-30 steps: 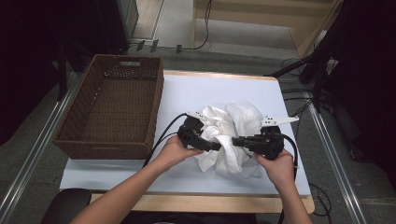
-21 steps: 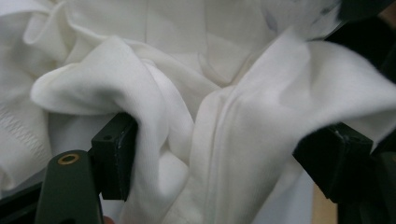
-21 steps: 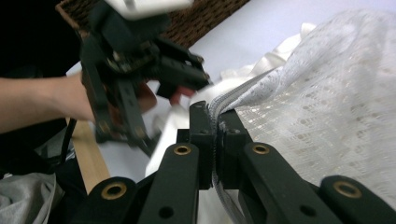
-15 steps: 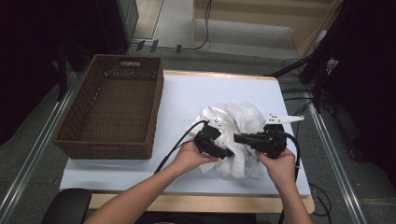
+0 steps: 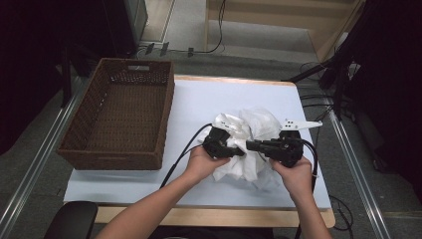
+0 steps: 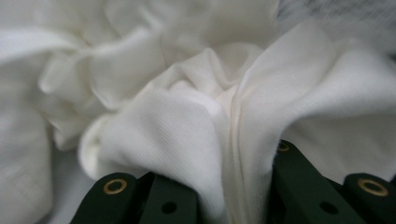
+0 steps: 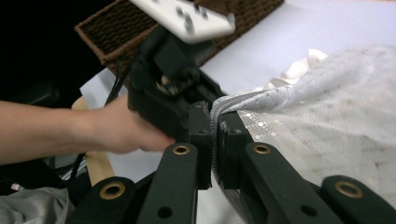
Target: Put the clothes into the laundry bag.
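With both tools pinching it, the crumpled white cloth should handle light, limp and floppy, not fragile; best taken at a folded edge or seam. The left tool, jaws just closing, clamps a thick fold of the cloth in the lower middle of the left gripper view. The right tool is closed on a thin dotted edge. The cloth is soft ribbed fabric, bunched on the pale blue bench at centre right of the high view, beside a brown wicker basket.

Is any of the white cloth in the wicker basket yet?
No. In the high view the wicker basket holds nothing, and the white cloth lies bunched on the table beside it.
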